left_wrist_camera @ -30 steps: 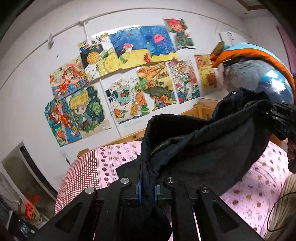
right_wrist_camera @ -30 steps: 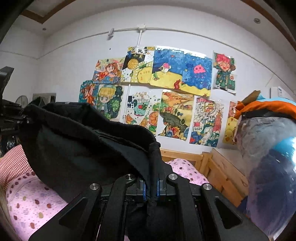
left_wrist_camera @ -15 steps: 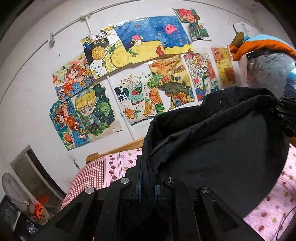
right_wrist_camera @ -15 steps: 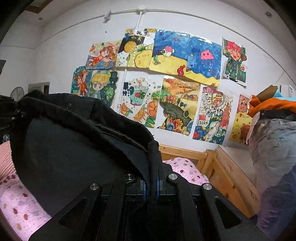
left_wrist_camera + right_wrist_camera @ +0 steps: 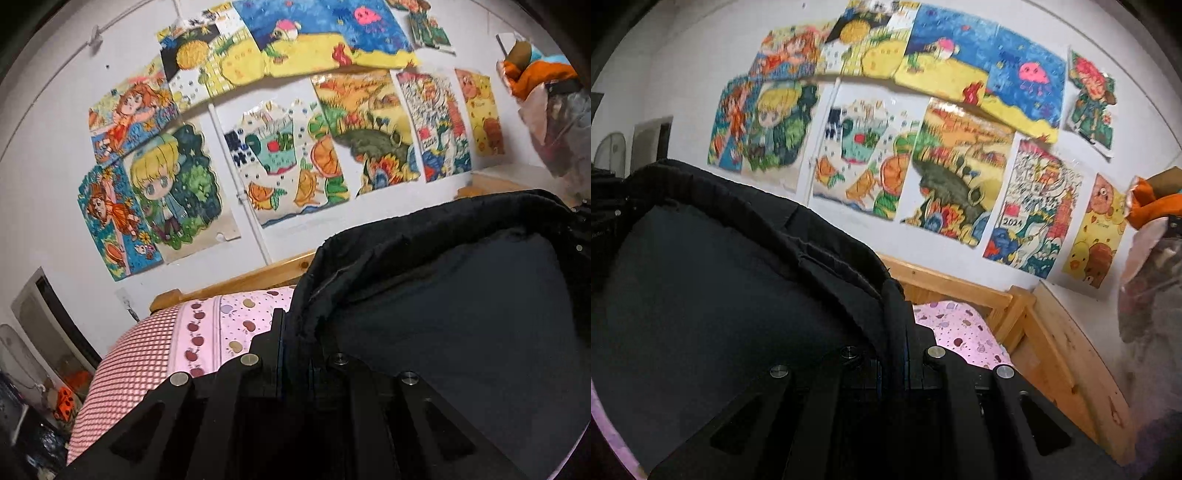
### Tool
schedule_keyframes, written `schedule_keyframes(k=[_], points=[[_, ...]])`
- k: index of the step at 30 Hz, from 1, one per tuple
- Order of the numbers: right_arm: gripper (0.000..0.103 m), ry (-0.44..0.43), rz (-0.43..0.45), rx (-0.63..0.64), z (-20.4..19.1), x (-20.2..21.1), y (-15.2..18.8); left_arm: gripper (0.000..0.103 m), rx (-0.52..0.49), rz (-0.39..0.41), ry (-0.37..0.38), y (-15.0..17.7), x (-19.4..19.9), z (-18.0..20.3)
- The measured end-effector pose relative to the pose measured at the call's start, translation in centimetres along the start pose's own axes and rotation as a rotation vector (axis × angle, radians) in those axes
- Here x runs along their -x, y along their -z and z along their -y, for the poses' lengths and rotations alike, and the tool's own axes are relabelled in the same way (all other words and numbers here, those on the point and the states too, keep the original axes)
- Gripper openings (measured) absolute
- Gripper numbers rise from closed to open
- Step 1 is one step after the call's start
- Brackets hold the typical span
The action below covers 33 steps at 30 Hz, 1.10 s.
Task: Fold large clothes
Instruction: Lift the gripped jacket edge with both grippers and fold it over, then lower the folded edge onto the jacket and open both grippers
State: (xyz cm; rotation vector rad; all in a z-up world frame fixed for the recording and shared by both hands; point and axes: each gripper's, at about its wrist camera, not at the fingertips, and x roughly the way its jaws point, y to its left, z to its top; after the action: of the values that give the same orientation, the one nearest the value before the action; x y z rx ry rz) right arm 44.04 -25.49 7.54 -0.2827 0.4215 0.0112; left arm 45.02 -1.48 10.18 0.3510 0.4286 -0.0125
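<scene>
A large black garment (image 5: 443, 306) hangs stretched in the air between my two grippers, above the bed. My left gripper (image 5: 295, 354) is shut on one end of its thick top edge; the cloth spreads away to the right and fills the lower right of the left wrist view. My right gripper (image 5: 897, 354) is shut on the other end of that edge; the garment (image 5: 701, 288) spreads to the left there. The other gripper shows dimly at the far end of the cloth in each view. The garment's lower part is hidden.
A bed with a pink dotted sheet (image 5: 236, 325) and a red checked cover (image 5: 136, 369) lies below. Its wooden frame (image 5: 1052, 332) runs along a white wall covered with drawings (image 5: 280, 155). A bag of clothes with orange cloth (image 5: 546, 96) sits at the right.
Both grippers have moved closer to the wall and kept hold of the garment. The cloth between them is pulled wider and flatter, and covers more of each view. The bag has slid toward the right edge.
</scene>
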Motion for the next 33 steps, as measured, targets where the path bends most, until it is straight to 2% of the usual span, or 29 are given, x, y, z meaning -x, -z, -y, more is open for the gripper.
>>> schedule_keyframes(k=[3, 8, 12, 19, 21, 22, 24, 25, 26, 27, 28, 29, 33], points=[[0.006, -0.008, -0.043, 0.002, -0.6, -3.0, 0.6, 0.009, -0.013, -0.022, -0.005, 1.1, -2.8, 0.8], [0.007, -0.017, -0.116, 0.006, -1.8, -7.0, 2.7, 0.009, 0.017, -0.105, 0.025, 3.3, -6.8, 1.5], [0.007, -0.033, -0.140, 0.007, -2.5, -8.8, 3.3, 0.011, 0.053, -0.115, 0.039, 4.2, -8.7, 1.2], [0.009, -0.043, -0.176, 0.009, -3.5, -10.6, 4.4, 0.022, 0.150, -0.136, 0.113, 6.0, -10.0, 0.0], [0.009, -0.043, -0.177, 0.007, -3.5, -10.5, 4.5, 0.030, 0.167, -0.136, 0.109, 5.9, -9.6, -0.3], [0.009, -0.047, -0.176, 0.003, -3.4, -10.3, 4.5, 0.038, 0.177, -0.138, 0.098, 5.9, -9.5, -0.6], [0.014, -0.061, -0.169, -0.014, -3.0, -9.8, 4.2, 0.055, 0.208, -0.125, 0.093, 5.8, -8.7, -1.4], [0.021, -0.068, -0.155, -0.031, -2.6, -9.3, 4.1, 0.068, 0.233, -0.105, 0.096, 5.8, -8.0, -1.9], [0.034, -0.077, -0.131, -0.053, -2.1, -8.6, 3.9, 0.078, 0.265, -0.080, 0.103, 5.8, -7.2, -2.6], [0.044, -0.087, -0.105, -0.072, -1.5, -7.8, 3.8, 0.081, 0.298, -0.055, 0.113, 5.9, -6.5, -3.3], [0.061, -0.090, -0.072, -0.091, -0.9, -6.8, 3.5, 0.084, 0.330, -0.035, 0.121, 5.9, -5.8, -4.0], [0.067, -0.083, -0.044, -0.103, -0.4, -6.0, 3.3, 0.086, 0.350, -0.027, 0.126, 5.9, -5.4, -4.4], [0.068, -0.062, 0.025, -0.144, 1.5, -2.6, 2.3, 0.088, 0.392, -0.014, 0.125, 5.7, -3.2, -5.6]])
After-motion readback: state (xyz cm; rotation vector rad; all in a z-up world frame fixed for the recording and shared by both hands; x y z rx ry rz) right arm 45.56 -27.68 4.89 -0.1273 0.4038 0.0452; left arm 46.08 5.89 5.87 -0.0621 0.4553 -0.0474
